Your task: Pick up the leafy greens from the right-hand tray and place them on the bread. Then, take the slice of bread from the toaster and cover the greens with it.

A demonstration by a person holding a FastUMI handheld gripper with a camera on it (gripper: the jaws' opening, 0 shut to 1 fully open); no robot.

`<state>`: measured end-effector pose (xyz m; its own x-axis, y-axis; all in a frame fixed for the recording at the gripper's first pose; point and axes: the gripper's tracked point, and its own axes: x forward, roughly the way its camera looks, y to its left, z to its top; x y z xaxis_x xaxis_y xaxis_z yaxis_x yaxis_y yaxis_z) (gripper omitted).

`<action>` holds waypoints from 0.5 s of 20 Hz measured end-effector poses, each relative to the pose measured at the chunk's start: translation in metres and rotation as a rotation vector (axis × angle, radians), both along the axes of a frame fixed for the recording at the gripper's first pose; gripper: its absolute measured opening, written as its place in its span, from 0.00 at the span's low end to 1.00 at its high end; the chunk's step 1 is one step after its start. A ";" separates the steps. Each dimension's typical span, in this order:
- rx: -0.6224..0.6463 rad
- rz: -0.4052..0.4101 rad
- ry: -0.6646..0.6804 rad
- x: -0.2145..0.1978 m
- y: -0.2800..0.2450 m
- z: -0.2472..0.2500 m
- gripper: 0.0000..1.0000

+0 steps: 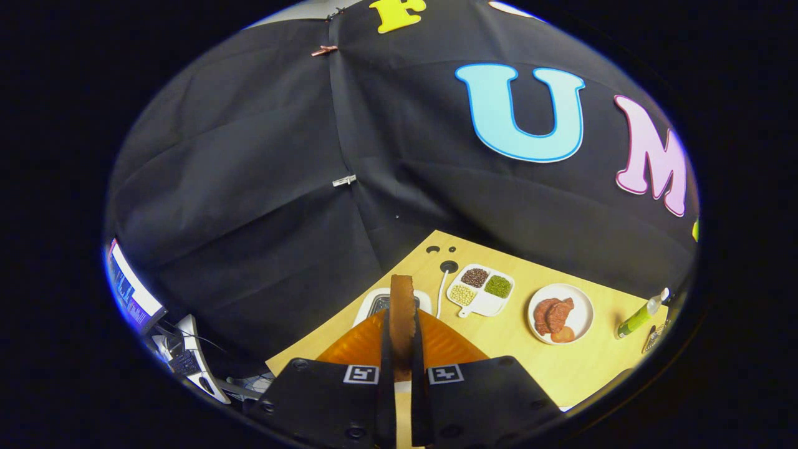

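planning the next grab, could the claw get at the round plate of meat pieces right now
Probably not as things stand: the claw is shut on a bread slice held upright above the toaster. The plate of meat pieces lies uncovered on the table, off to the side.

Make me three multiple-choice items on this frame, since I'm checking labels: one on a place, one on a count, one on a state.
1. Where is the slice of bread?
A. flat on the round plate
B. upright between the fingers of the hand-held gripper
C. in the divided dish

2. How many compartments of the divided dish hold beans?
A. one
B. three
C. five

3. What is the gripper doing?
A. wide open
B. shut on the bottle
C. shut on the bread

Key: 1 B, its edge stands between both fingers, ahead of the toaster. 2 B, dark, green and pale heaps show. 3 C, both fingers press the slice.
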<state>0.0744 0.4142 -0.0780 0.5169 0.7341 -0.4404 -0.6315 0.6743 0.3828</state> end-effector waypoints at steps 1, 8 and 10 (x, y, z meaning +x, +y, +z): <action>-0.001 -0.012 -0.005 -0.001 -0.015 0.002 0.14; -0.048 -0.143 0.029 -0.016 -0.117 -0.033 0.14; -0.071 -0.193 0.055 -0.018 -0.145 -0.050 0.14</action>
<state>0.0561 0.2691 -0.1281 0.6185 0.5903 -0.5187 -0.4679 0.8069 0.3604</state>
